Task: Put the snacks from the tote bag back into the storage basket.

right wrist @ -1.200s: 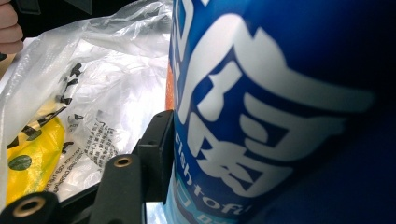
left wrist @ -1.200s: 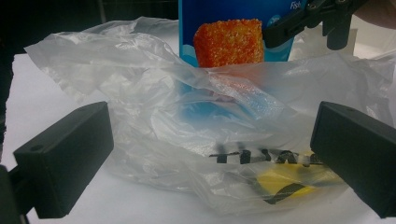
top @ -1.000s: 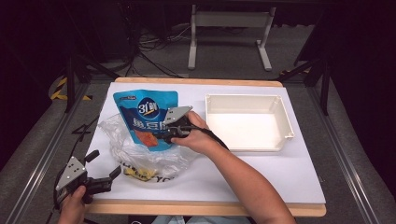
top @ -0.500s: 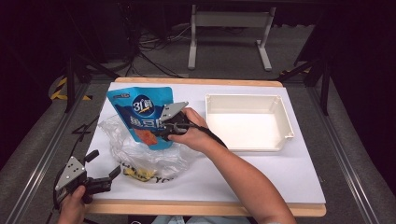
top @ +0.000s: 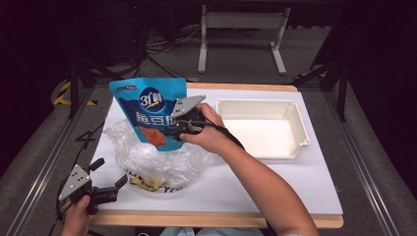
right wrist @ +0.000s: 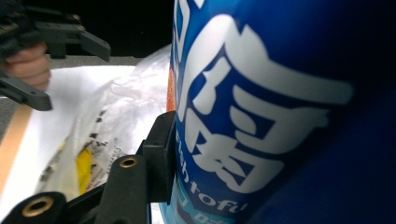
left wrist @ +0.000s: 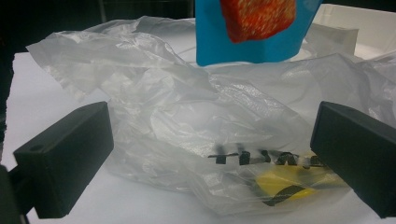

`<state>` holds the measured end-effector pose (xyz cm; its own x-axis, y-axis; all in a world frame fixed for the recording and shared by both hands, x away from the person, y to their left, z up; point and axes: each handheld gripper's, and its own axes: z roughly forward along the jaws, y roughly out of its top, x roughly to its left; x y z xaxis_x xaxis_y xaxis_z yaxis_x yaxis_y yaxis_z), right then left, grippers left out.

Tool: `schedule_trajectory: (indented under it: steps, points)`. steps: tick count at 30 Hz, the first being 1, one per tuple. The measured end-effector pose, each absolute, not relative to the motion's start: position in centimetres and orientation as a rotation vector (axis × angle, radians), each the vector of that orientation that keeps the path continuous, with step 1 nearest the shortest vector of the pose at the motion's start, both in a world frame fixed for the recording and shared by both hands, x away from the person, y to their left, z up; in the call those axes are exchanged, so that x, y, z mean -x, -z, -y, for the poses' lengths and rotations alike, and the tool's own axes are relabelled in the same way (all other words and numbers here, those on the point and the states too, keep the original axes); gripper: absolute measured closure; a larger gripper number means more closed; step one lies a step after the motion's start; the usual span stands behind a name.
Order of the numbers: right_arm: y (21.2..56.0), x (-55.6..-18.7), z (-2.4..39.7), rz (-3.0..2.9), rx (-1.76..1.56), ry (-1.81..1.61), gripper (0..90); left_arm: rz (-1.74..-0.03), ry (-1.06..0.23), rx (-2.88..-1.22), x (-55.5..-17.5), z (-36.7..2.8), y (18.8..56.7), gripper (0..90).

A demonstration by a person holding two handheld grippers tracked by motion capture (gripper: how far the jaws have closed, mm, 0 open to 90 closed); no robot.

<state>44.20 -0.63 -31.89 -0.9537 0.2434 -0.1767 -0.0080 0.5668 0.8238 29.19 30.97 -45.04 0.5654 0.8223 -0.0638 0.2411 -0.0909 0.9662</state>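
Observation:
My right gripper is shut on a blue snack pouch with white lettering and holds it upright above a crumpled clear plastic bag. In the right gripper view the pouch presses against one black finger. My left gripper stands open at the table's front left corner, facing the bag, with nothing between its fingers. The pouch's lower end hangs over the bag. Yellow and black print shows through the plastic.
A white rectangular tray stands to the right of the pouch on the white table top. A metal stand rises on the floor behind the table. Dark floor surrounds the table.
The right gripper has lifted the pouch higher and a little left, clear of the bag. The left gripper has stayed at the front left corner.

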Motion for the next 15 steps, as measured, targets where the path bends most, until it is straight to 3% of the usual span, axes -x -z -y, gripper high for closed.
schedule_trajectory:
  steps: [15]
  points:
    - [28.4,-43.2,1.5,-2.530,-0.136,-1.385,52.6,-0.916,-0.618,-1.628,-29.2,-31.0,45.1,0.2]
